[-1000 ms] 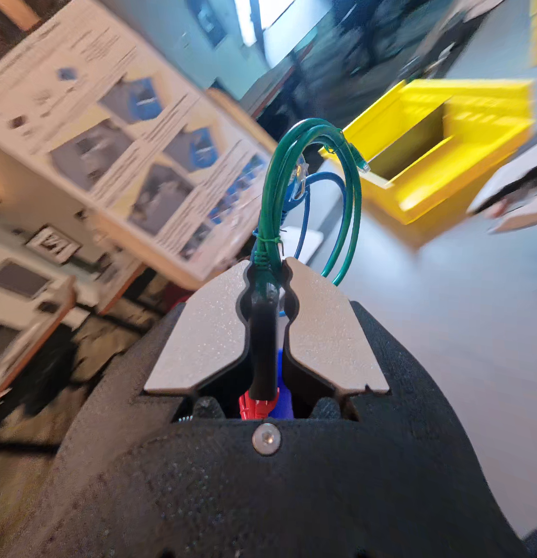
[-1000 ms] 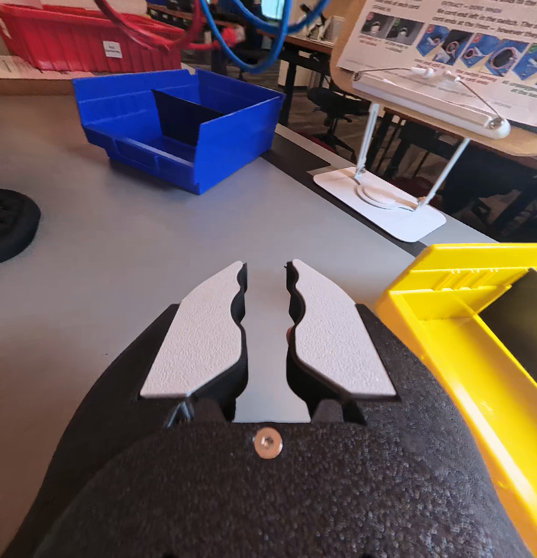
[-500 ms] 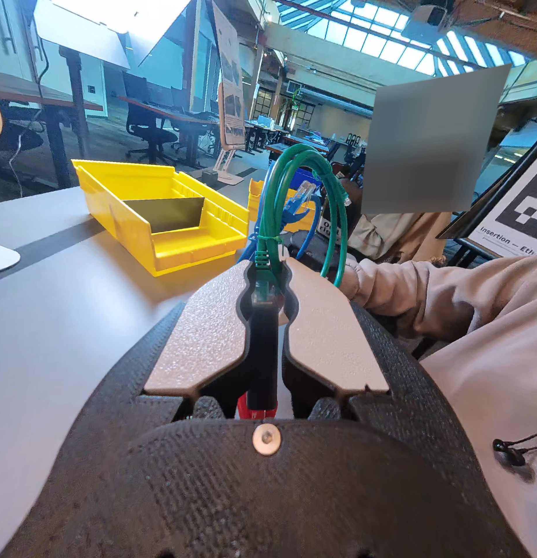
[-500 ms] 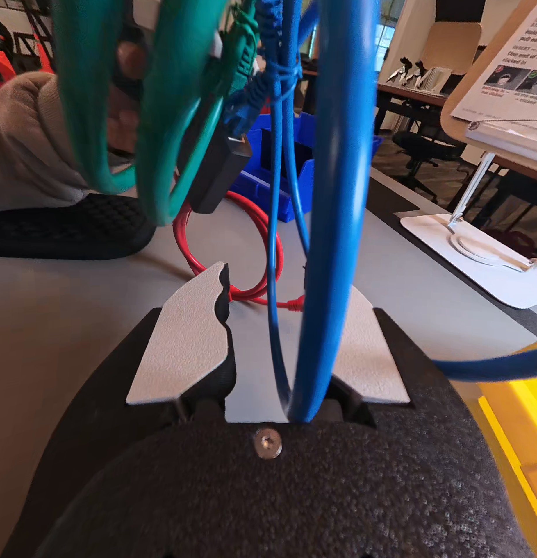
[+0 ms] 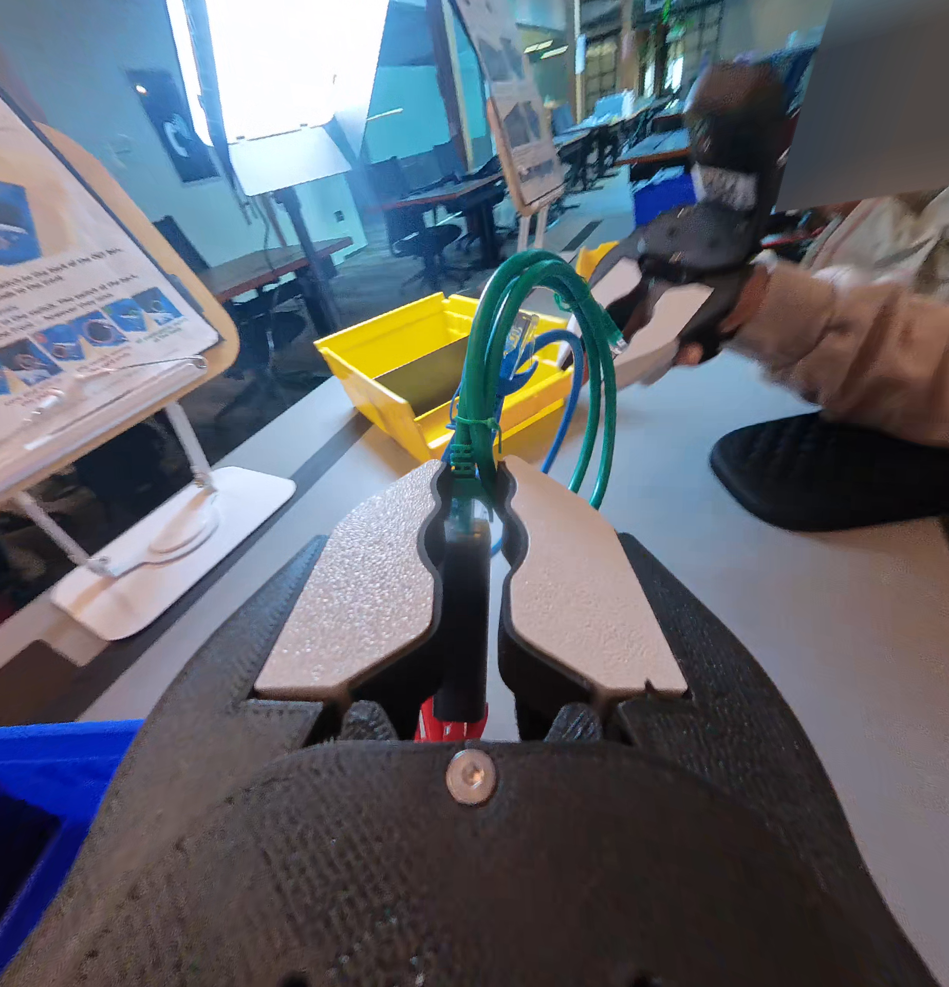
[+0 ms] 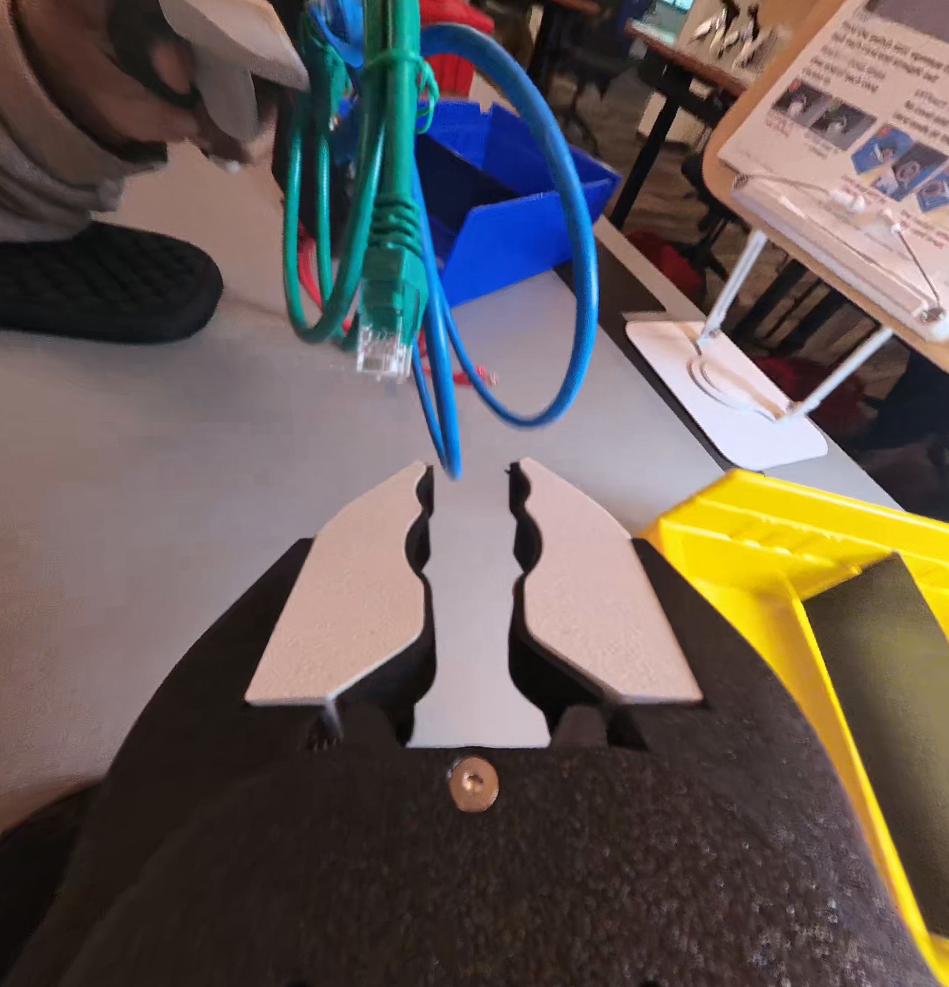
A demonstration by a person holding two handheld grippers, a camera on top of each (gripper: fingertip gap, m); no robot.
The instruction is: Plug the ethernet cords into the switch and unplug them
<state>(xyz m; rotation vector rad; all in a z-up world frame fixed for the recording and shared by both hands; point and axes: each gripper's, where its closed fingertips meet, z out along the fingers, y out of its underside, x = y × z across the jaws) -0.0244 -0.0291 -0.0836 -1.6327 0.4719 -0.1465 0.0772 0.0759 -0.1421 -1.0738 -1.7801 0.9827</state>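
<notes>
Two hand-held grippers: left (image 5: pixel 473 470) clamps one black switch (image 5: pixel 464 614), right (image 6: pixel 471 470) parted, empty.

My left gripper (image 5: pixel 473 483) covers most of the black switch (image 5: pixel 464 614), so its ports stay hidden. A red cord (image 5: pixel 451 727) peeks out below, mostly concealed. In the right wrist view the green cord (image 6: pixel 392 176) and blue cord (image 6: pixel 568 224) run off the top edge, blurred.

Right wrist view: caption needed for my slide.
Open right gripper below a dangling green cord and blue cord loop, yellow bin alongside.
</notes>
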